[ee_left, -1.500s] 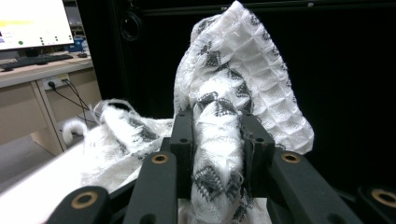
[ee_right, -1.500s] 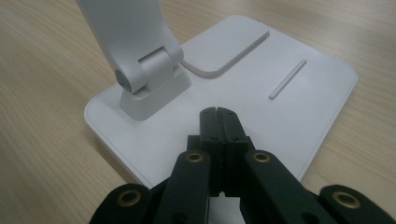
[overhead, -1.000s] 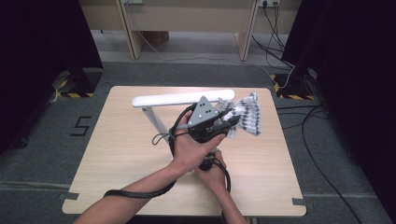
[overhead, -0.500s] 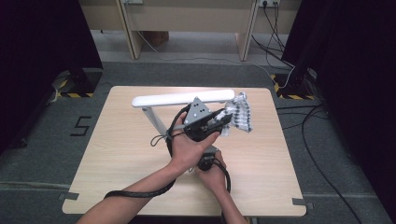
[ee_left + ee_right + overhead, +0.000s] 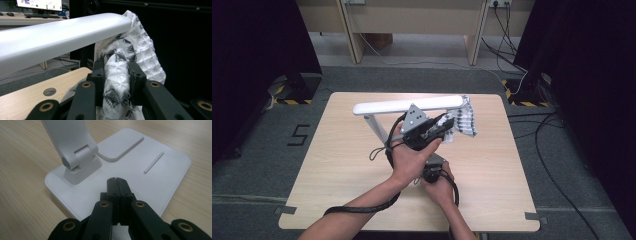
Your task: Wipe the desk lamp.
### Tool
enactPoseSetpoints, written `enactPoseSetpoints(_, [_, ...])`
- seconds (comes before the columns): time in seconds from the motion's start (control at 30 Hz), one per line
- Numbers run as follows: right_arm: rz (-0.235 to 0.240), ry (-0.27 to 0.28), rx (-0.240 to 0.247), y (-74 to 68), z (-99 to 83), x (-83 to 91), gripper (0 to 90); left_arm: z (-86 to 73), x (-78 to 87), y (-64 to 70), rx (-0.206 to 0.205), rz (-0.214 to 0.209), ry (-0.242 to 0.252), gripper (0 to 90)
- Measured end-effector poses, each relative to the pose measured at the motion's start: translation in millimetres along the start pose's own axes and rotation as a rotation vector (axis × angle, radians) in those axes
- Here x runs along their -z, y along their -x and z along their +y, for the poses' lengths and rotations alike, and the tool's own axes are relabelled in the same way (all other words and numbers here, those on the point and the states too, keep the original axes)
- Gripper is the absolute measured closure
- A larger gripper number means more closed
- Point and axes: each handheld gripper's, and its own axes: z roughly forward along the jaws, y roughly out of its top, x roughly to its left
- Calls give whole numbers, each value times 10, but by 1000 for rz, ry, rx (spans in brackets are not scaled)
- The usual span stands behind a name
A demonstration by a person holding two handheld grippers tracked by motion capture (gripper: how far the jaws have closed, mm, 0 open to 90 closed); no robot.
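The white waffle-weave cloth with black zigzag pattern (image 5: 117,82) is bunched between the left gripper (image 5: 117,75), its jaws pinching the fabric tight, right up against the end of the long white lamp head (image 5: 62,40). Over the wooden table (image 5: 337,180) the cloth (image 5: 462,122) hangs under that bar's right tip. The right gripper (image 5: 117,186), jaws pressed together, presses on the flat white lamp base (image 5: 160,177) beside the hinge.

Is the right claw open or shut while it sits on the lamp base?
Shut: the right claw has both jaws pressed together, nothing between them, tips on the white lamp base.
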Motion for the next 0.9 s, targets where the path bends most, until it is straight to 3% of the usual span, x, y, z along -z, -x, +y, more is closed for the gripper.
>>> enactPoseSetpoints(0.23, [-2,1,-2,-5,0,-1,900,51,39,7,4,5,28,714])
enactPoseSetpoints(0.9, [0,1,-3,-3,0,0,900,75,113,-22,26,14,46,715])
